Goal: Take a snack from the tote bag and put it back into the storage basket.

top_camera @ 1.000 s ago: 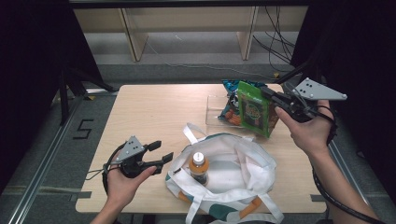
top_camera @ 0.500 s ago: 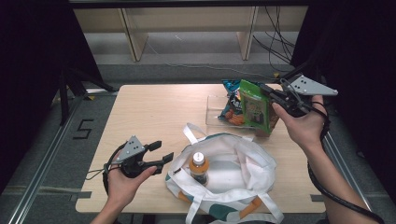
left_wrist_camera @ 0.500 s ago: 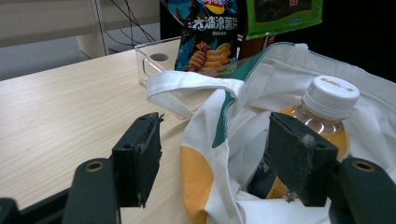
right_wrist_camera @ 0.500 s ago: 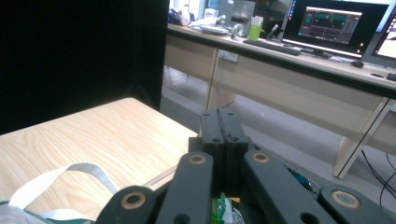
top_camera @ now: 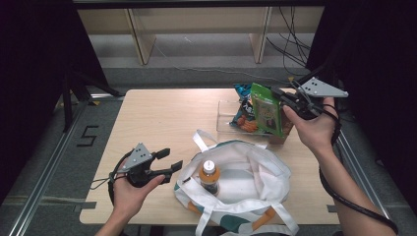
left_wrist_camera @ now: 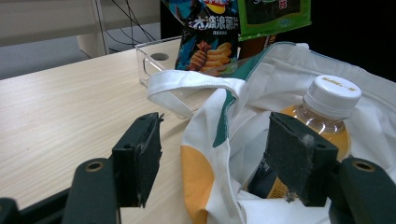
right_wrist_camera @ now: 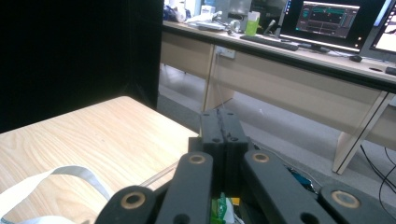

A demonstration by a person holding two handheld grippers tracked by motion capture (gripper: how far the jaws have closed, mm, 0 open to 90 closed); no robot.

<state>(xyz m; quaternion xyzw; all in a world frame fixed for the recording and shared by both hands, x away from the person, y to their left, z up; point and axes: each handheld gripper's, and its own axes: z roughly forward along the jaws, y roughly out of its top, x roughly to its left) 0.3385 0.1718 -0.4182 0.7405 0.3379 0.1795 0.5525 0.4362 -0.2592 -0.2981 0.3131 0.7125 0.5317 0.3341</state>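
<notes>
Right tongs (top_camera: 279, 96) carry green snack packet (top_camera: 266, 109) slightly lower and toward counter's near edge versus a second ago; left tongs (top_camera: 169, 160) unmoved. Right tongs clamped shut on packet's top edge; packet hangs above clear tray (top_camera: 227, 114) near far-right corner. Left tongs gape wide, gripping nothing, beside rim of tote bag (top_camera: 255, 177), bottle (top_camera: 209, 176) standing inside. Advice: bring packet over bag mouth, lower clear of bottle cap, release only once inside; left tongs could hold rim open.
</notes>
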